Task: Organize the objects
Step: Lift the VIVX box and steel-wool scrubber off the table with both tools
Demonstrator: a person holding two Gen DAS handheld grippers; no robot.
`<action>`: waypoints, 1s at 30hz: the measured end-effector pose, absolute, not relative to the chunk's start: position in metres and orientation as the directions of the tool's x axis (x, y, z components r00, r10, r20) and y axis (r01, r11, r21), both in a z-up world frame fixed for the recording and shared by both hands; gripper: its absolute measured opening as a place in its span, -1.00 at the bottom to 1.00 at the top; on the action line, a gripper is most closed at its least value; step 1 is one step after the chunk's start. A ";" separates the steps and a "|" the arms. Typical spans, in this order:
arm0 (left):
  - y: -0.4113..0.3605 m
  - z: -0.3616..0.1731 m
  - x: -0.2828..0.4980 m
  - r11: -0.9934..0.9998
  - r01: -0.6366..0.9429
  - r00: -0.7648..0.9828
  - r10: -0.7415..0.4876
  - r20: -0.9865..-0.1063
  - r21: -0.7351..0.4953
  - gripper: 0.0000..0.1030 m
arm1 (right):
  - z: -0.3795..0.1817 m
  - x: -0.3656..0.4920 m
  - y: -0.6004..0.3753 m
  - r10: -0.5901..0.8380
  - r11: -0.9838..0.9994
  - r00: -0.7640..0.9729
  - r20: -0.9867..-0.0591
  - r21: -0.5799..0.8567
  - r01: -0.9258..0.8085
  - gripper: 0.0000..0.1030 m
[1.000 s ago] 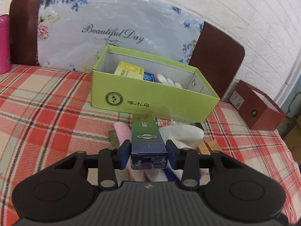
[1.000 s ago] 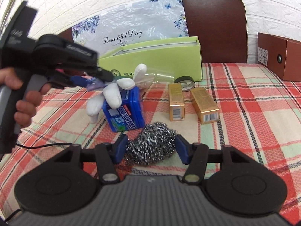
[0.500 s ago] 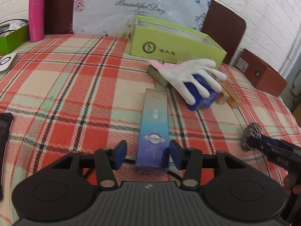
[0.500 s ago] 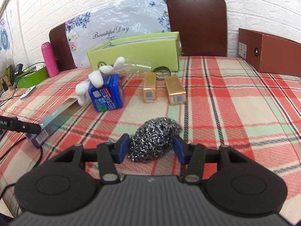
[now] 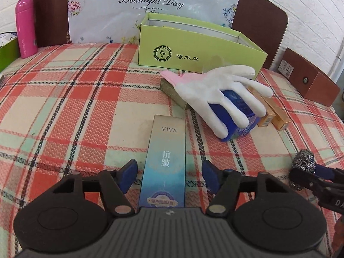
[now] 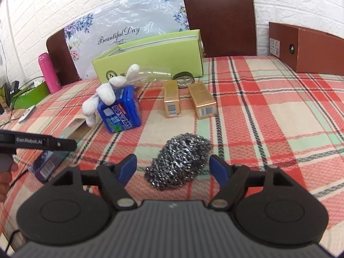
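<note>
Both grippers, left [image 5: 169, 173] and right [image 6: 173, 168], have just been opening, carton [image 5: 164, 161] and scourer [image 6: 179, 160] loose between the jaws, most items still outside the box [image 5: 193, 47].

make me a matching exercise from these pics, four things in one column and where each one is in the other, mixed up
Things:
1. VIVX box
2. steel wool
3. white glove
4. pink bottle

Places:
a. draped over the blue box
b. upright at the far left of the table
c. flat on the cloth between the open left gripper's jaws
d. on the cloth between the open right gripper's jaws

Pairs: 1-c, 2-d, 3-a, 4-b
</note>
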State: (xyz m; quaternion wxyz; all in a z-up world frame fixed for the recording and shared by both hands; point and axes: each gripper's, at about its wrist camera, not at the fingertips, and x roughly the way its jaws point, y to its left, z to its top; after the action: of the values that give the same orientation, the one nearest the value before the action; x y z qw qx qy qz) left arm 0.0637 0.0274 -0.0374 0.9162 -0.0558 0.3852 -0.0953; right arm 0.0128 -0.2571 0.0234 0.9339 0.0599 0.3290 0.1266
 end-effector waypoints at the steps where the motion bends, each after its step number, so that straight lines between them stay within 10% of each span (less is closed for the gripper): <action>1: 0.027 -0.037 0.063 0.974 0.141 0.682 -0.224 -0.696 -0.176 -0.07 | 0.023 0.015 -0.255 0.284 0.958 0.751 -0.596 0.199 -0.205 0.43; 30: 0.014 -0.041 0.057 0.978 0.195 0.705 -0.195 -0.682 -0.078 -0.04 | 0.011 0.020 -0.244 0.275 0.961 0.748 -0.604 0.188 -0.202 0.15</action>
State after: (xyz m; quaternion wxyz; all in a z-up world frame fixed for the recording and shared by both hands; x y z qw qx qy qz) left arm 0.0572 0.0145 -0.0414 0.9233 0.0001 0.3692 -0.1055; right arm 0.0197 -0.2438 0.0107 0.9331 0.0555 0.3315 0.1279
